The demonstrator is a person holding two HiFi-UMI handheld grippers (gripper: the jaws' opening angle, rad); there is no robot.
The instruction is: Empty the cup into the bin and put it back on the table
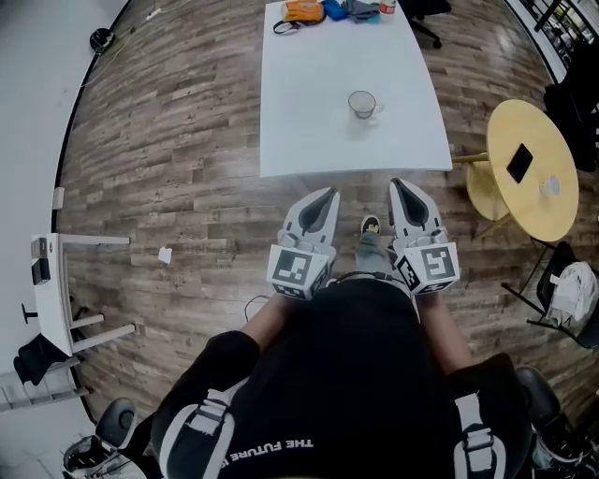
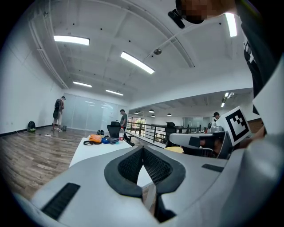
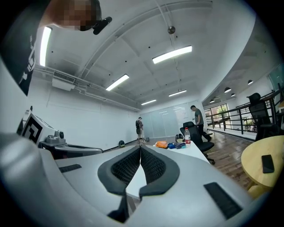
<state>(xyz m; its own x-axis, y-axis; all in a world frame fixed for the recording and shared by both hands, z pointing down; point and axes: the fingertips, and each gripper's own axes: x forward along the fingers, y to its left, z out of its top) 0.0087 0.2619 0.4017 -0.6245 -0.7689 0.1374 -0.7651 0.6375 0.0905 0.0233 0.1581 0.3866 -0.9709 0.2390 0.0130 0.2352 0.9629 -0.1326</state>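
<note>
1. Cup, clear glass with a handle, stands upright on the white bench, near its middle and alone there.
2. An orange bag and other small items lie at the bench's far end, well apart from the cup.
3. Left gripper and right gripper are side by side over the wood floor, just short of the bench's near edge and pointing at it.
4. Both pairs of jaws are pressed together with nothing between them.

lighting: bright, even, from ceiling strip lights | shadows: soft | edges: strong fisheye curvature, dark corners
</note>
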